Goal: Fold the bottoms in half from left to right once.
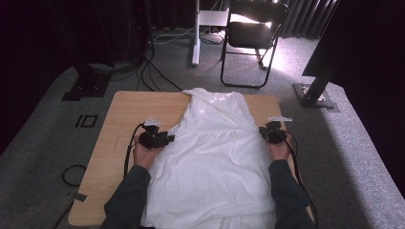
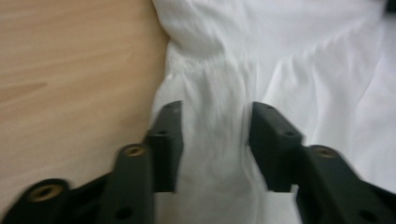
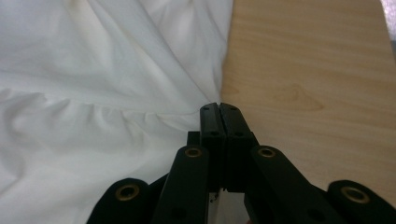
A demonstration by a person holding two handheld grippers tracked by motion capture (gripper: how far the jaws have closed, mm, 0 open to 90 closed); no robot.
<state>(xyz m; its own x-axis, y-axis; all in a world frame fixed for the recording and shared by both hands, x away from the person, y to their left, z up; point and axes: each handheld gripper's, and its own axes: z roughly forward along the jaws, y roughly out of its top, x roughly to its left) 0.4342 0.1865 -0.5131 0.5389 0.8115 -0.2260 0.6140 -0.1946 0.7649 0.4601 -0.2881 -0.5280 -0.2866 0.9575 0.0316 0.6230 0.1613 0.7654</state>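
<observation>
A white sleeveless garment (image 1: 215, 157) lies flat along the middle of the wooden table (image 1: 124, 109), neckline at the far end. My left gripper (image 1: 168, 139) rests at the garment's left edge near the waist seam. In the left gripper view the left gripper (image 2: 217, 109) is open, with wrinkled white fabric (image 2: 289, 56) lying between the jaws and bare table (image 2: 70, 70) to the left. My right gripper (image 1: 262, 130) is at the garment's right edge. In the right gripper view the right gripper (image 3: 218, 107) is shut on the cloth's (image 3: 93, 70) edge, where the creases run toward its tips.
A black folding chair (image 1: 253, 33) and a white stand post (image 1: 196, 33) are on the carpet beyond the table. Black stand bases (image 1: 86, 86) (image 1: 315, 95) flank the far corners. Cables (image 1: 71, 174) lie on the floor at the left.
</observation>
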